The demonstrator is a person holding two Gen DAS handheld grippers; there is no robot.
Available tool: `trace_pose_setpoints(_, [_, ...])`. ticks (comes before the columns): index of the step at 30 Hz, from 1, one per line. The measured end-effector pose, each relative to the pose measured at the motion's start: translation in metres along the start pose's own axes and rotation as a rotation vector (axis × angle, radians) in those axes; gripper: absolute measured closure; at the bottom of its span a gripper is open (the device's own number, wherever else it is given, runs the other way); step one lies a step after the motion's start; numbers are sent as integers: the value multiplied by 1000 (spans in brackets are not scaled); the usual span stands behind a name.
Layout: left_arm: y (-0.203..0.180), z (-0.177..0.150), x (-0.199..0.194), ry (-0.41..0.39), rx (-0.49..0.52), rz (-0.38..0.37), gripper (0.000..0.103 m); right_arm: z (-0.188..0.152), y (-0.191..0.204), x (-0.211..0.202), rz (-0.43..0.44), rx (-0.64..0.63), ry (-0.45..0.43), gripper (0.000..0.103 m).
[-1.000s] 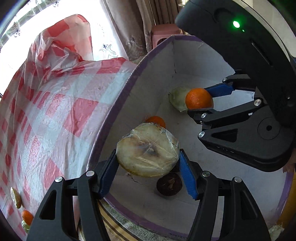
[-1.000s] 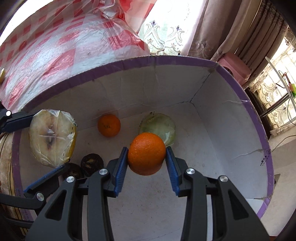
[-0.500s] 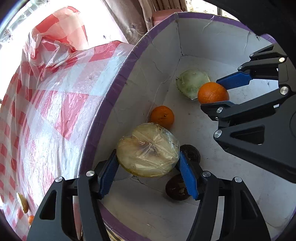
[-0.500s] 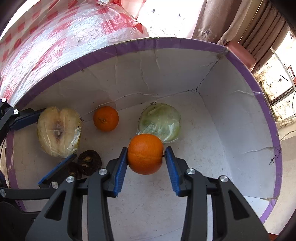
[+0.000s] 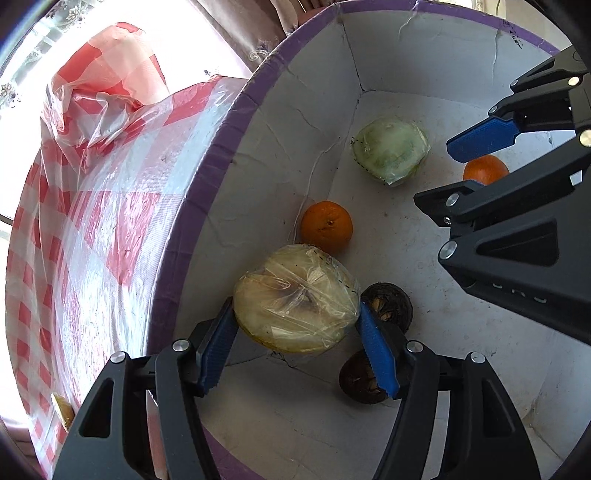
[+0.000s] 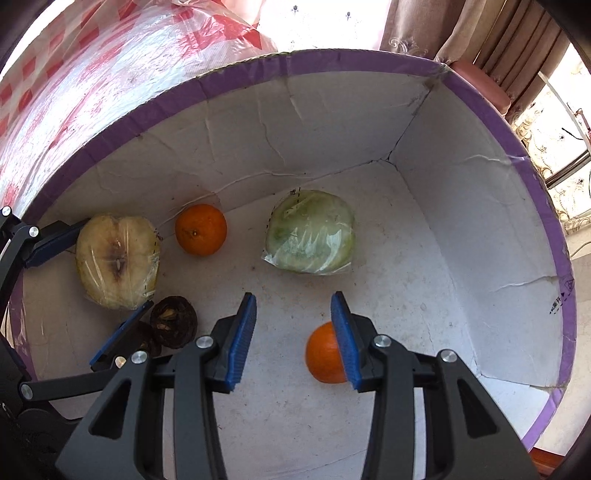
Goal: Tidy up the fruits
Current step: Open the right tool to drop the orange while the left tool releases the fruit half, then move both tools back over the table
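Left gripper (image 5: 295, 334) clamps a wrapped apple half (image 5: 297, 297) low inside the box (image 6: 480, 229). Right gripper (image 6: 293, 339) gapes wide, nothing held; an orange (image 6: 325, 352) lies on the box floor under its right finger.

Left of the claw, a red-checked tablecloth (image 5: 92, 229) under clear plastic; beyond, pale curtains (image 6: 476, 33) and a pink stool (image 6: 480, 83).

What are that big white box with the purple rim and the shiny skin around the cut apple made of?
The box looks like matte white cardboard: its walls show creases, cracks and folded corner seams, with a purple band, perhaps tape, along the rim. The wrap on the apple half, held in the left tool, looks like thin clear plastic film: it wrinkles and glints.
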State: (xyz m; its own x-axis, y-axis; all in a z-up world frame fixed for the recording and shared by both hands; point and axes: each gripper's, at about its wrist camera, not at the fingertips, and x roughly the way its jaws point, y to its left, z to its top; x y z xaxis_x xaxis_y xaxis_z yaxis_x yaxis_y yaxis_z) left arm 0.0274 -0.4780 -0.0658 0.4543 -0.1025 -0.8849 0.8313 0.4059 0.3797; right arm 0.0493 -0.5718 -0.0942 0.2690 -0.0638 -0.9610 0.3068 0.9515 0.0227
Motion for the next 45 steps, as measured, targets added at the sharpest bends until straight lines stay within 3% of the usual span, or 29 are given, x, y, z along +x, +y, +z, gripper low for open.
trace_pose_setpoints(5, [3, 1, 0, -5, -2, -6, 38, -4, 1, -1, -7, -3, -15, 44])
trace_pose_setpoints(13, [11, 0, -4, -42, -16, -28, 30, -6, -3, -15, -23, 27, -69, 31])
trace_pose_setpoints(17, [15, -1, -11, -73, -27, -28, 28, -7, -8, -23, -41, 44, -106, 31])
trace_pose_setpoints(21, [22, -3, -28, -155, -54, -34, 22, -9, -17, -38, -53, 90, -160, 30])
trace_pose_setpoints(31, [63, -24, -71, -340, -203, -73, 21, -21, -35, -100, -57, 249, -386, 29])
trace_pose_setpoints(38, [106, -54, -100, -444, -361, -66, 21, -19, -14, -140, -49, 206, -502, 29])
trace_pose_setpoints(45, [158, -97, -126, -512, -547, -30, 21, -13, 32, -157, 28, 149, -564, 29])
